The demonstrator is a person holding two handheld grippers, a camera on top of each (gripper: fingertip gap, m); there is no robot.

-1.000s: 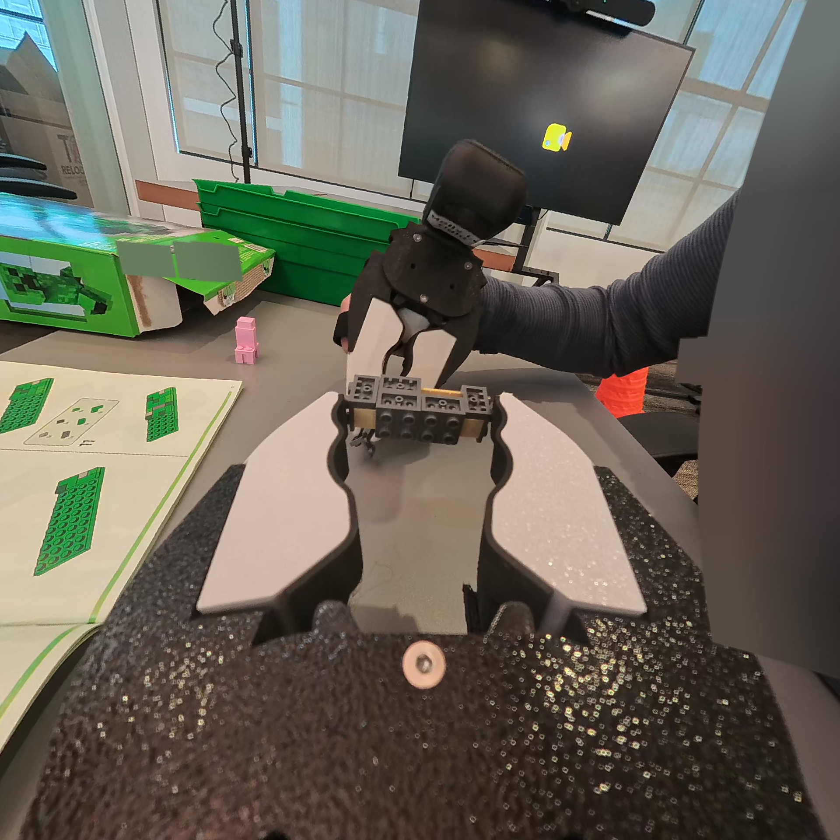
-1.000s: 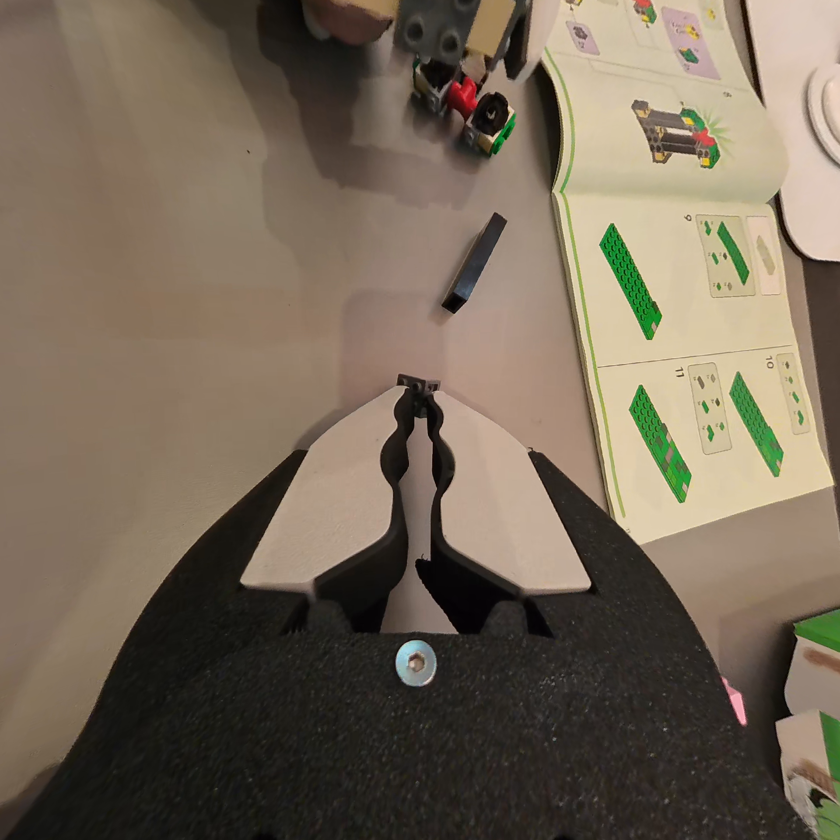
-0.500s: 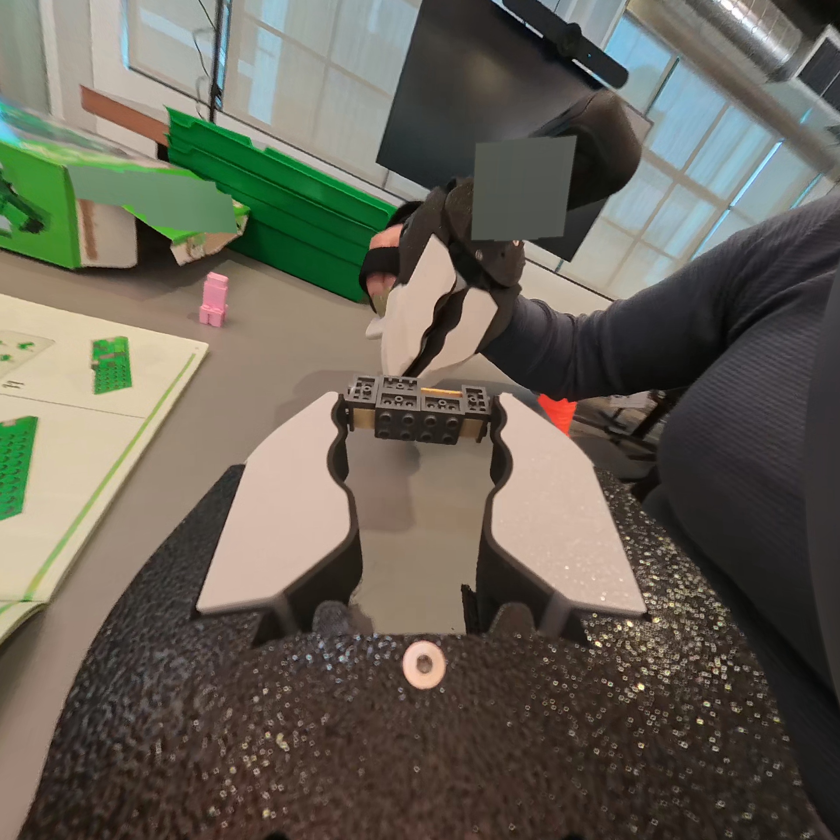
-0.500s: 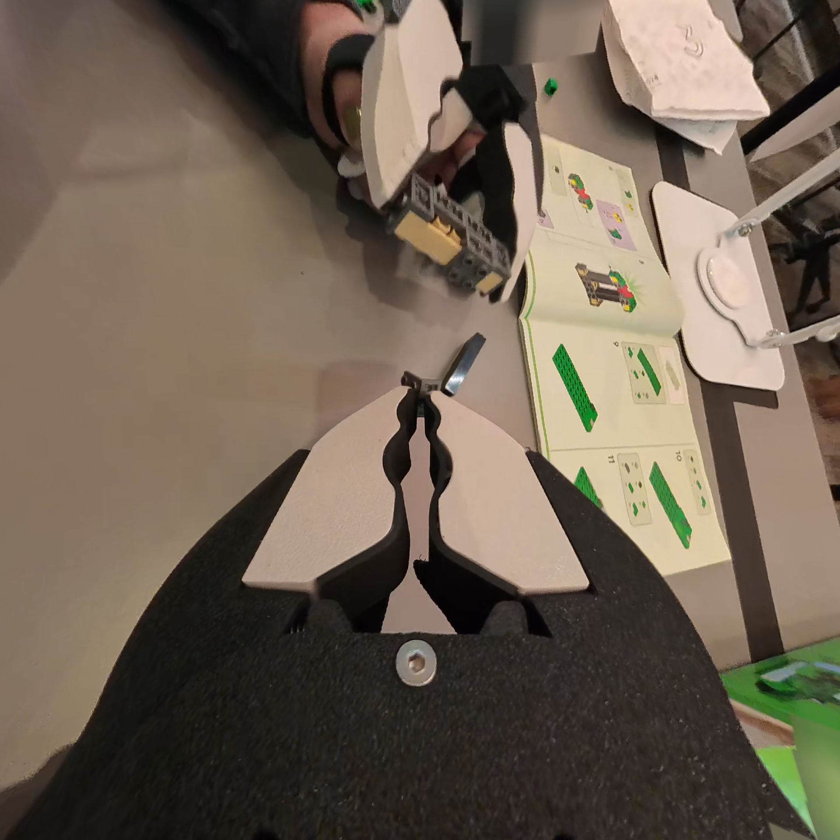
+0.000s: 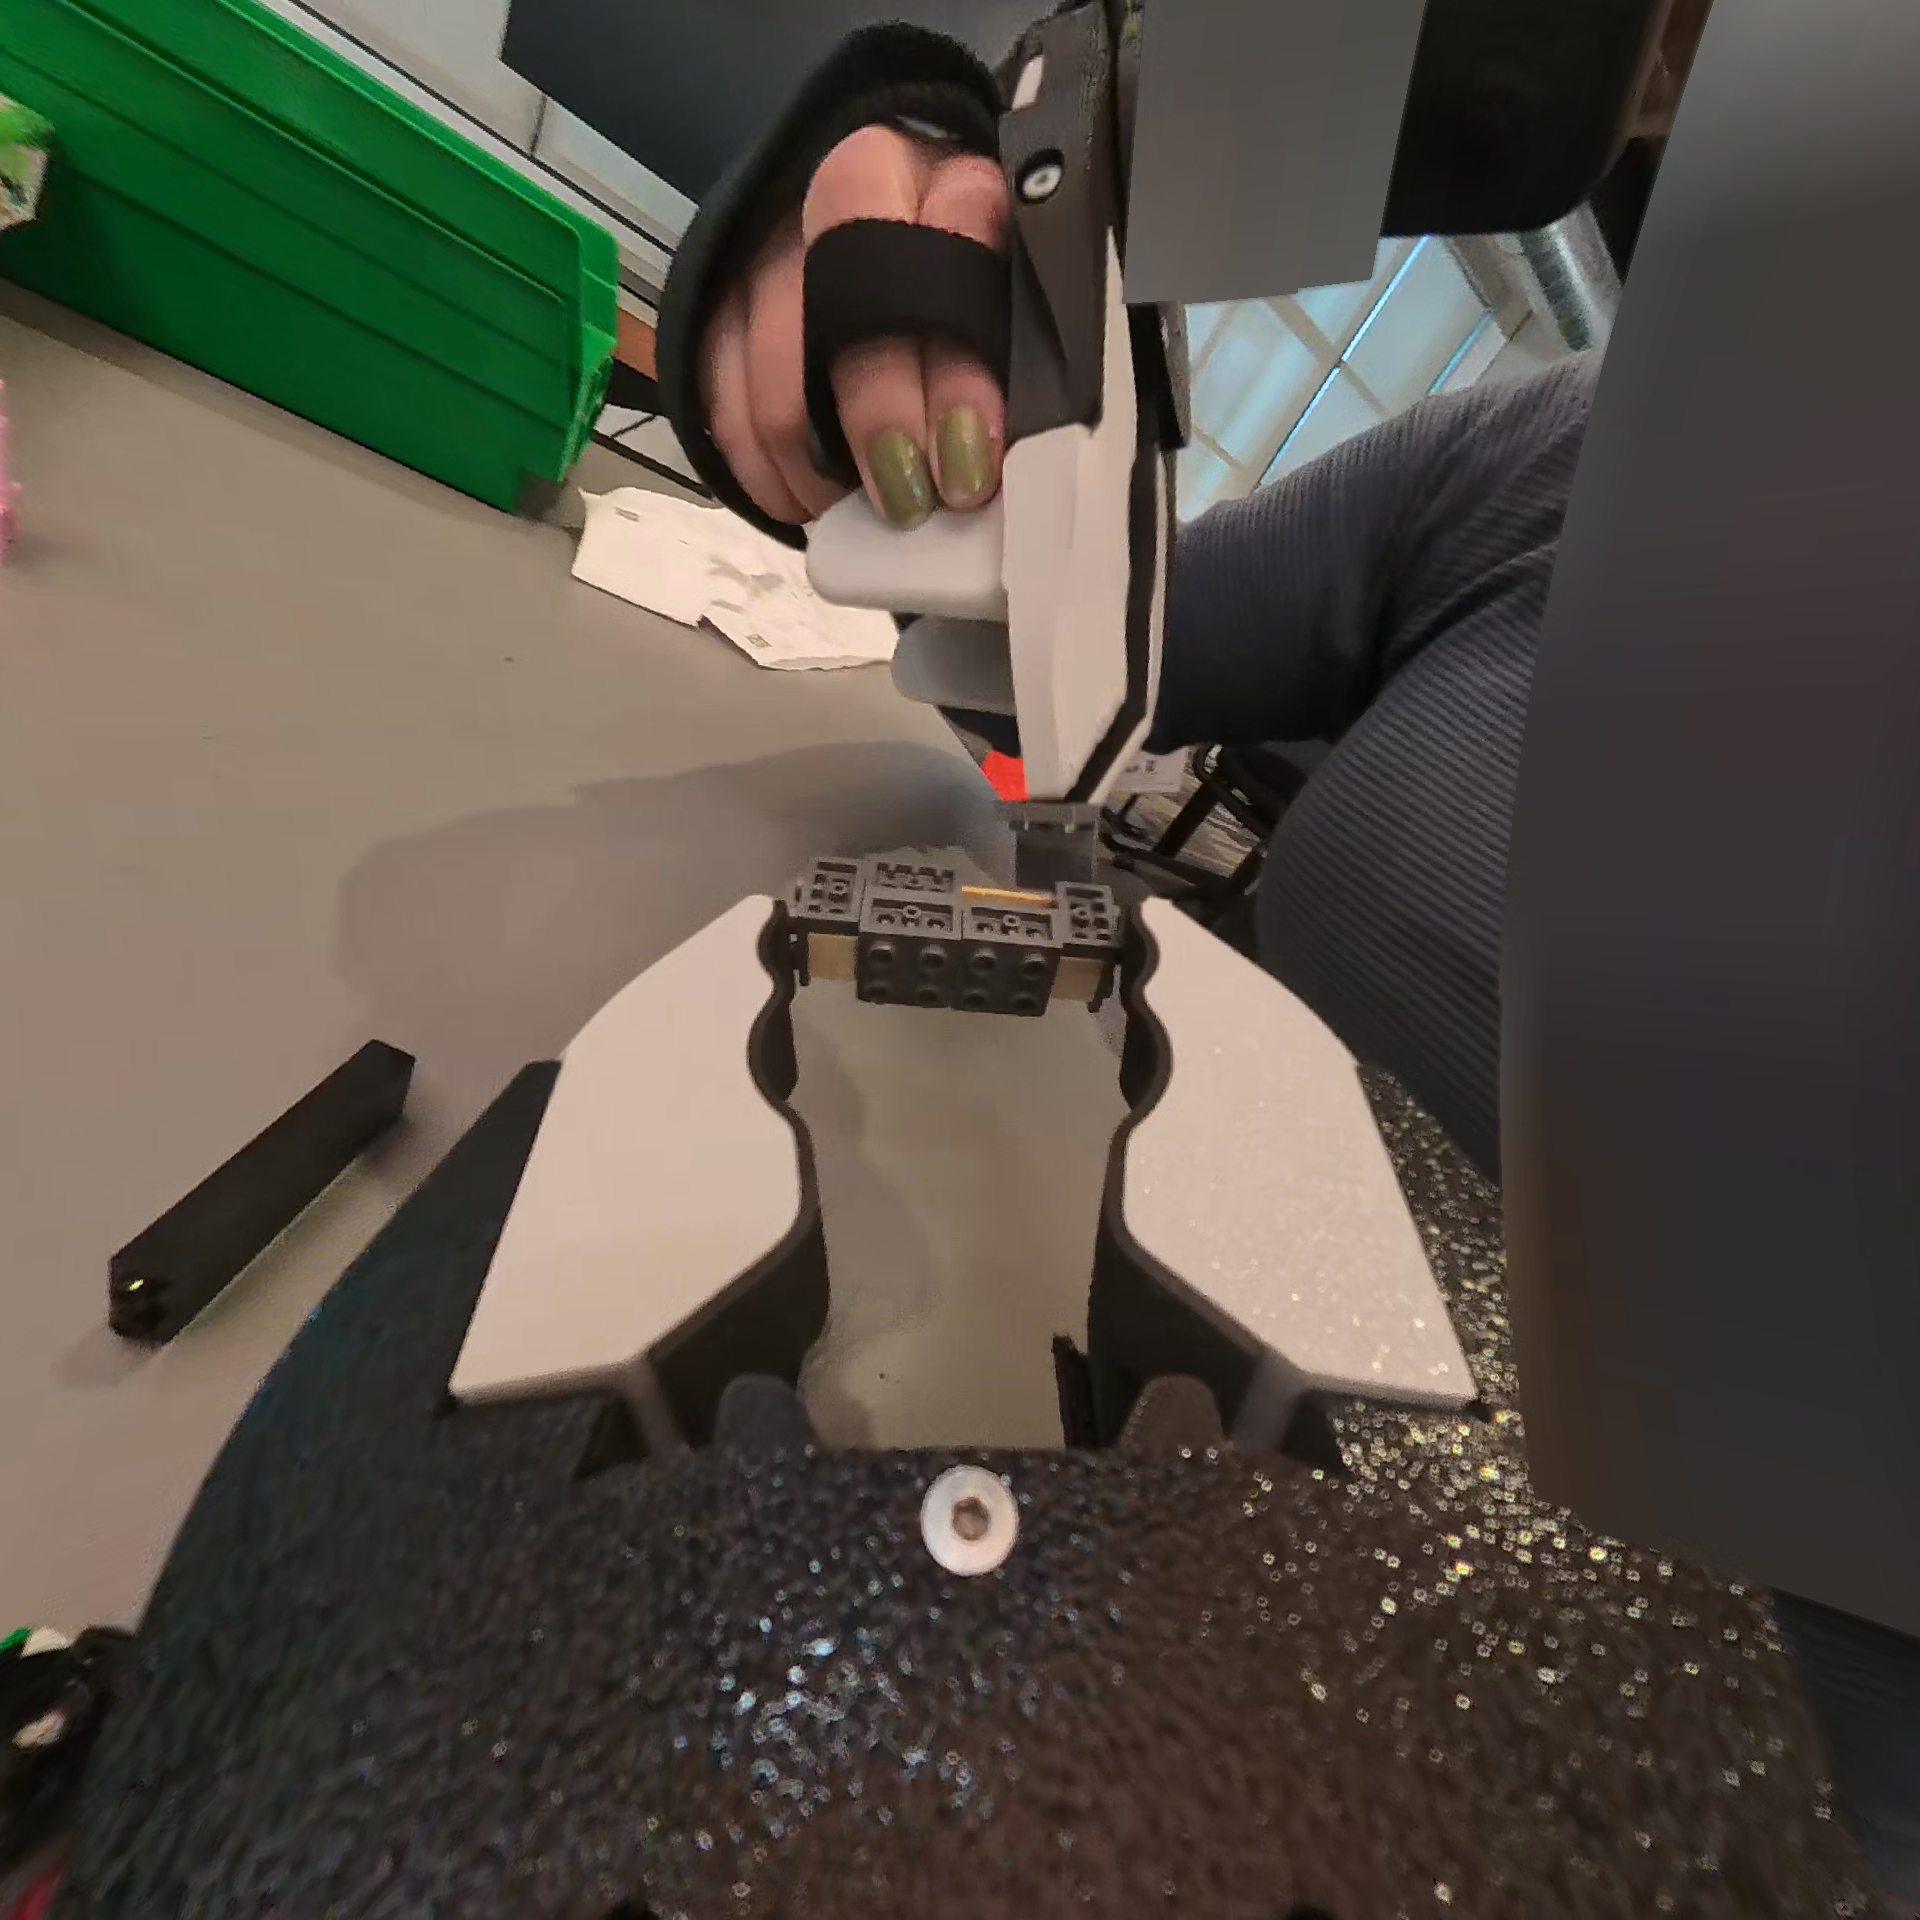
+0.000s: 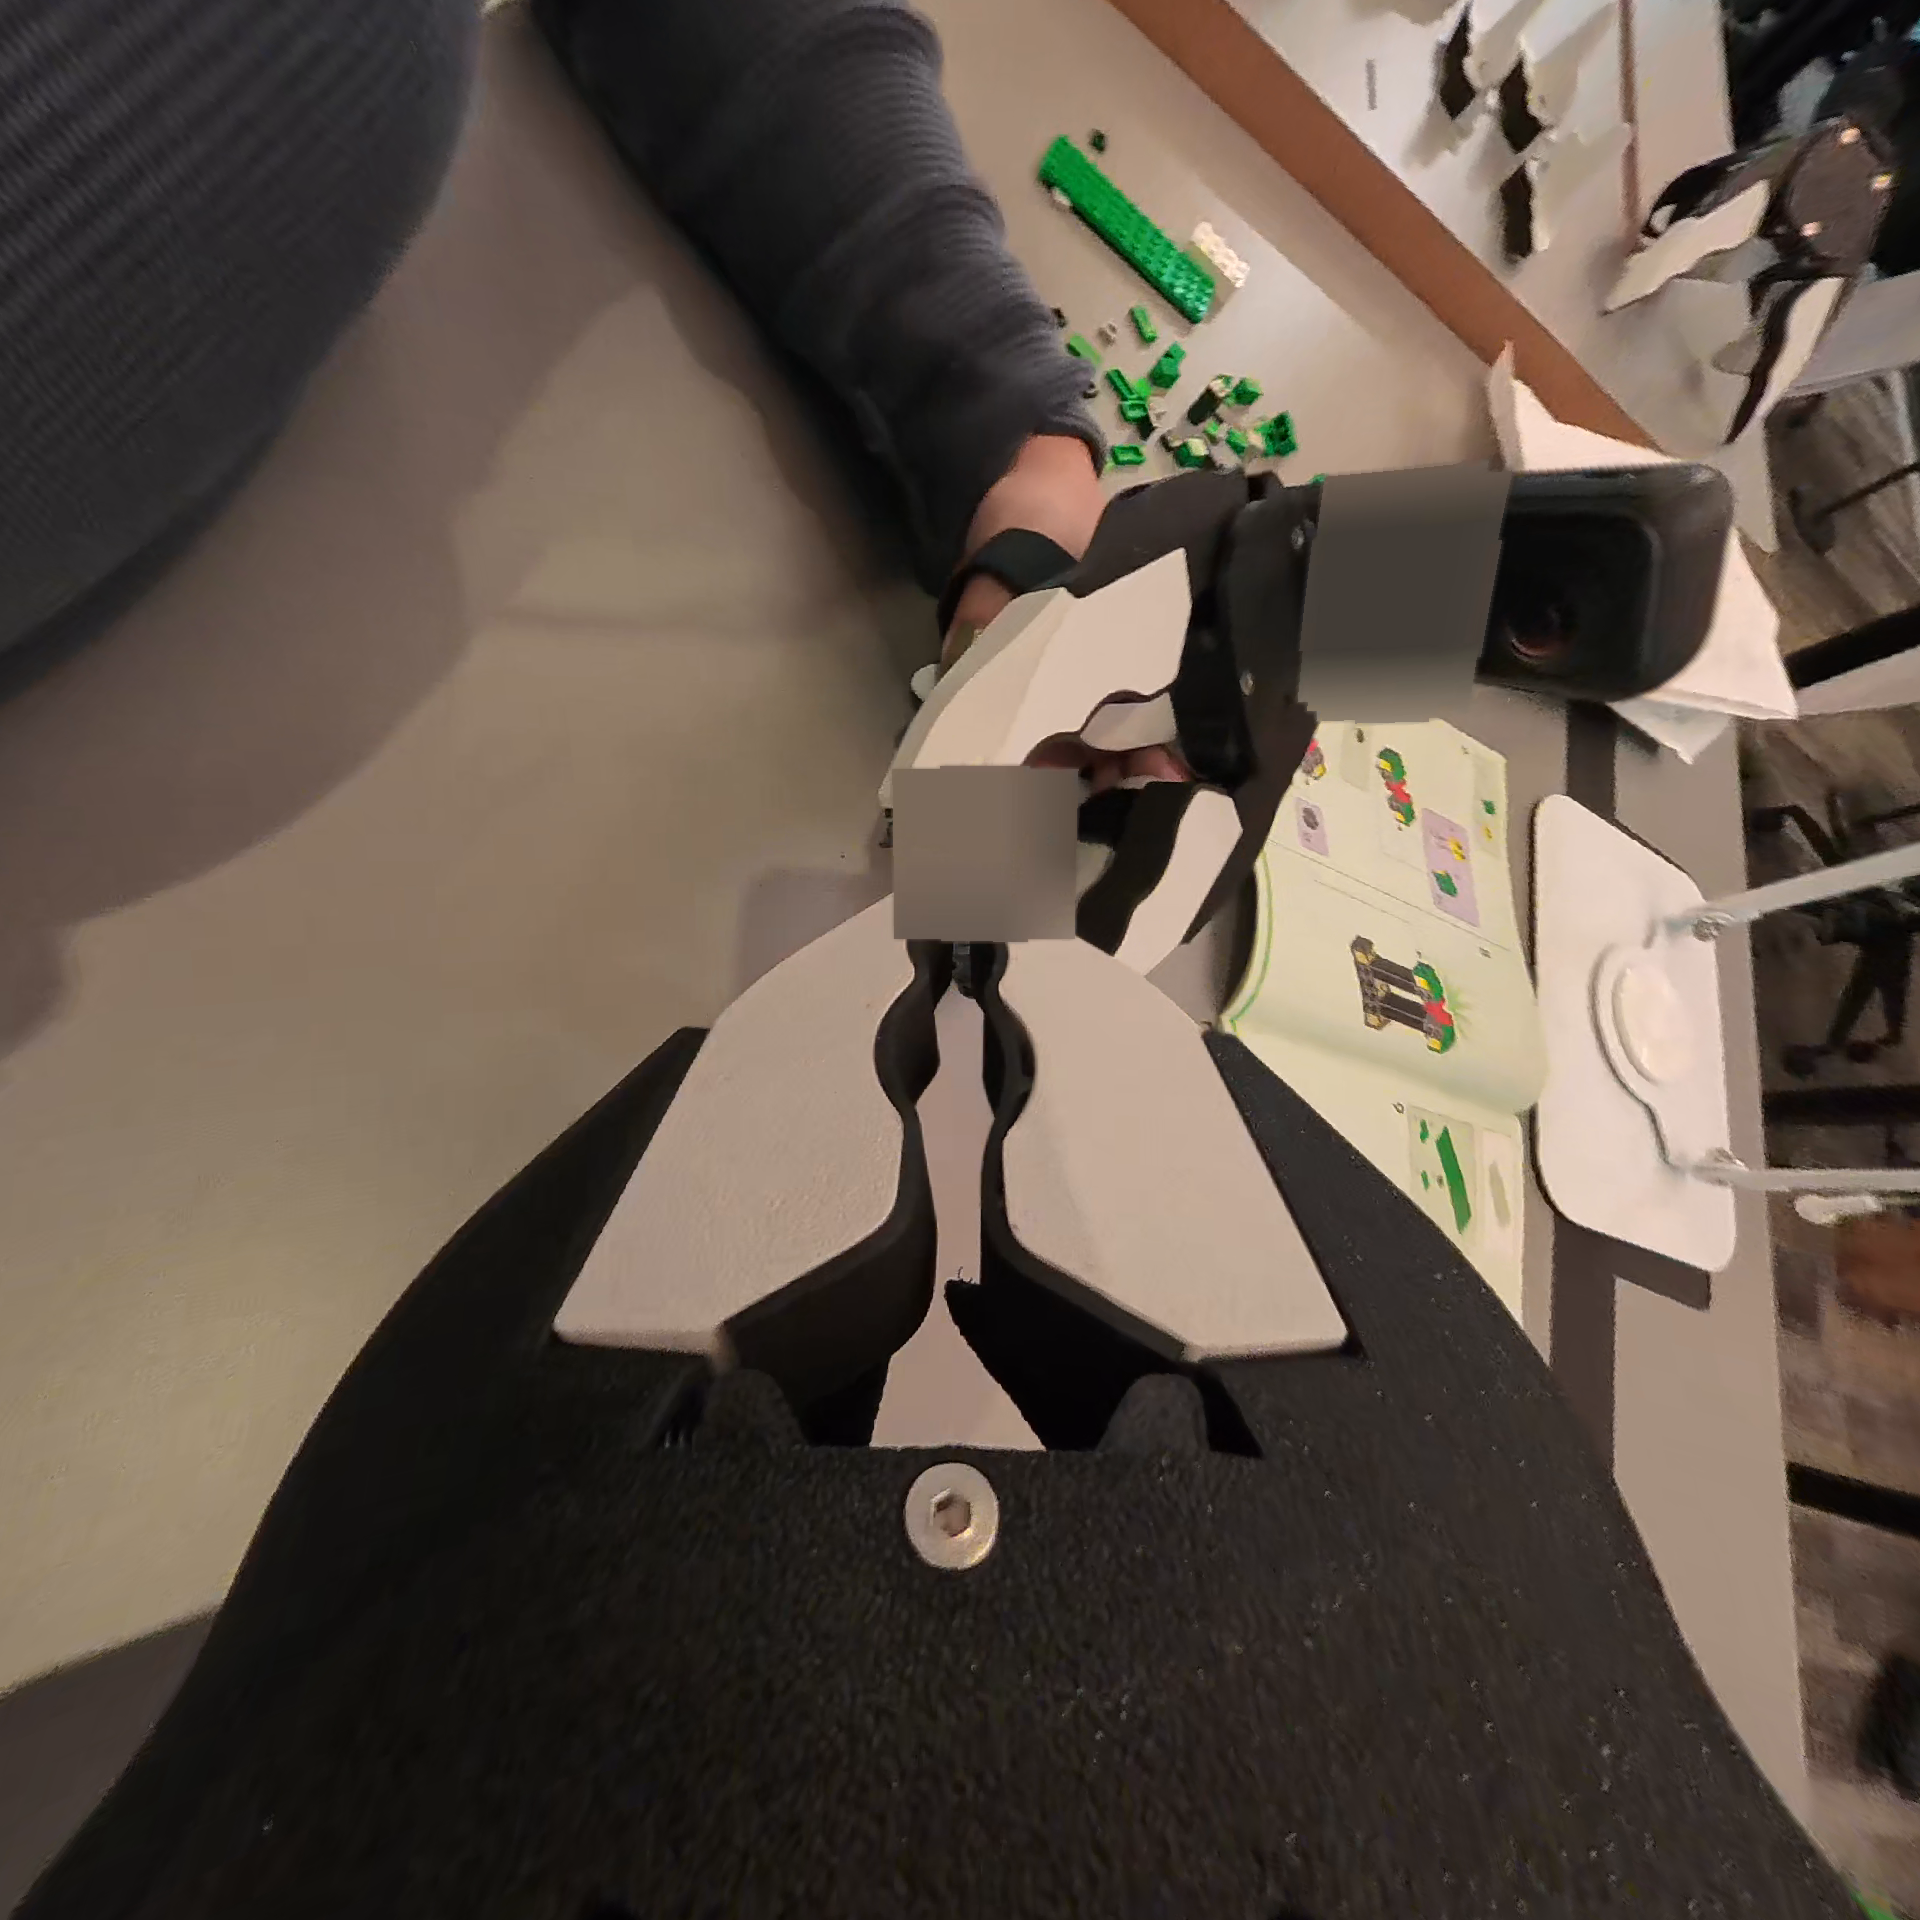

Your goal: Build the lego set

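My left gripper is shut on a dark grey and tan lego assembly, gripped across its ends and held above the grey table. My right gripper comes down from above, shut on a small grey piece that sits at the assembly's far right top; whether they touch I cannot tell. In the right wrist view my right gripper is nearly closed on the small dark piece. A mosaic patch hides the assembly there, between the left gripper's fingers.
A long black beam lies on the table to the left. Green bins and papers lie behind. An open instruction booklet, loose green bricks, a green plate and a white stand base lie beyond. The tips of both grippers are at nearly the same place. The green plate is about equally far from each gripper, around 40 cm.
The right gripper has carried its small piece from low over the table to just above the assembly. The left gripper has tilted and moved with the assembly still held.
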